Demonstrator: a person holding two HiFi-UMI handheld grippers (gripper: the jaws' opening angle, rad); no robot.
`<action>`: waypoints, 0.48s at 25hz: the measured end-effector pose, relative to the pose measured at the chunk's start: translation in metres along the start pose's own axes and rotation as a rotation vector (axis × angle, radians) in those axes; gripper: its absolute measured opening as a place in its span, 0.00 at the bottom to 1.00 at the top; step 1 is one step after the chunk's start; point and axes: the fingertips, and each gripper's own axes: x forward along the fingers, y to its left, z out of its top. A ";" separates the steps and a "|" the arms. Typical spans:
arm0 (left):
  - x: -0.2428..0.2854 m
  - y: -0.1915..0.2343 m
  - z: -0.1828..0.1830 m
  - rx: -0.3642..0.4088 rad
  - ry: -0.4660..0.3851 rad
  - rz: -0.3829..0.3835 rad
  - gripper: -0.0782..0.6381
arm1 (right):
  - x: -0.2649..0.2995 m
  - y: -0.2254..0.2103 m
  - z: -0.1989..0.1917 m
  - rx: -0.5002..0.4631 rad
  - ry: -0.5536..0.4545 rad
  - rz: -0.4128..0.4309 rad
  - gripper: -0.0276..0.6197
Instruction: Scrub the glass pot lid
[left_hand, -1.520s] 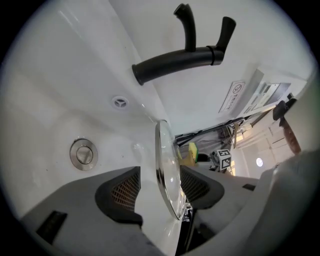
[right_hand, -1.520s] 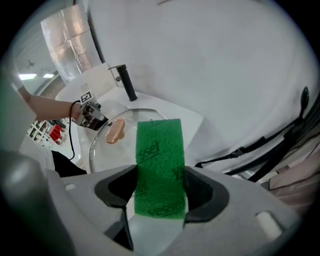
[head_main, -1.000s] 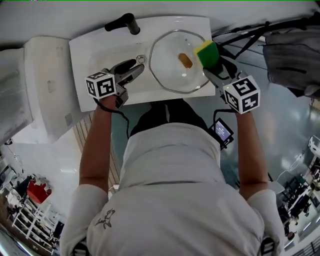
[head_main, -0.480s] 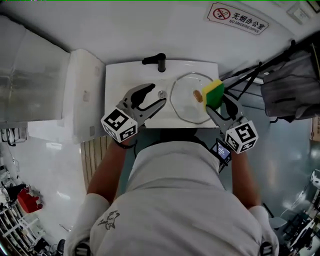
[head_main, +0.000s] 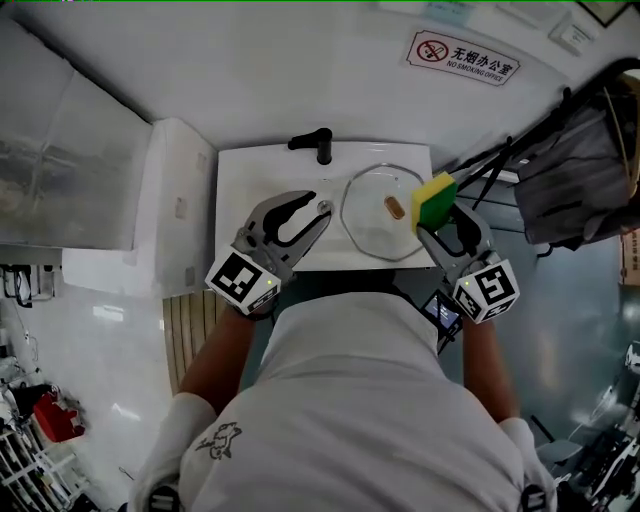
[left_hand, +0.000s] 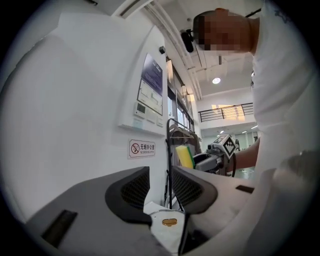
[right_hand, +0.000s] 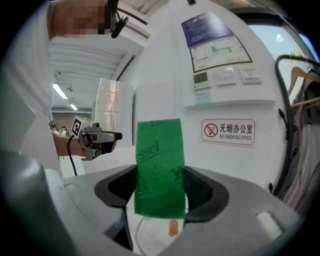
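Observation:
The glass pot lid (head_main: 372, 222) lies in the white sink (head_main: 250, 180), its brown knob (head_main: 394, 208) facing up. My left gripper (head_main: 314, 204) hovers over the sink just left of the lid; its jaws are closing with nothing between them. In the left gripper view the gap (left_hand: 167, 192) is empty, and the knob (left_hand: 169, 221) shows below. My right gripper (head_main: 440, 222) is shut on a yellow and green sponge (head_main: 434, 199) at the lid's right edge. The right gripper view shows the green scouring face (right_hand: 159, 167) upright between the pads, above the knob (right_hand: 173, 228).
A black faucet (head_main: 315, 143) stands at the sink's back edge. A white fixture (head_main: 175, 210) adjoins the sink on the left. A rack with grey clothing (head_main: 580, 170) is close on the right. A no-smoking sign (head_main: 462, 58) hangs on the wall behind.
The head view has pulled back, so the sink looks smaller. My left gripper moved towards the lid and its jaws have narrowed. The sponge stays at the lid's right edge.

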 end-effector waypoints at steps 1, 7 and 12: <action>0.000 -0.004 0.001 0.011 -0.002 -0.003 0.28 | -0.003 0.001 0.001 -0.004 -0.001 -0.004 0.49; 0.002 -0.023 0.007 0.002 -0.024 0.007 0.11 | -0.023 0.010 0.001 -0.028 -0.008 -0.007 0.49; 0.006 -0.063 0.001 0.095 0.040 0.001 0.11 | -0.049 0.009 0.001 -0.059 -0.026 -0.007 0.49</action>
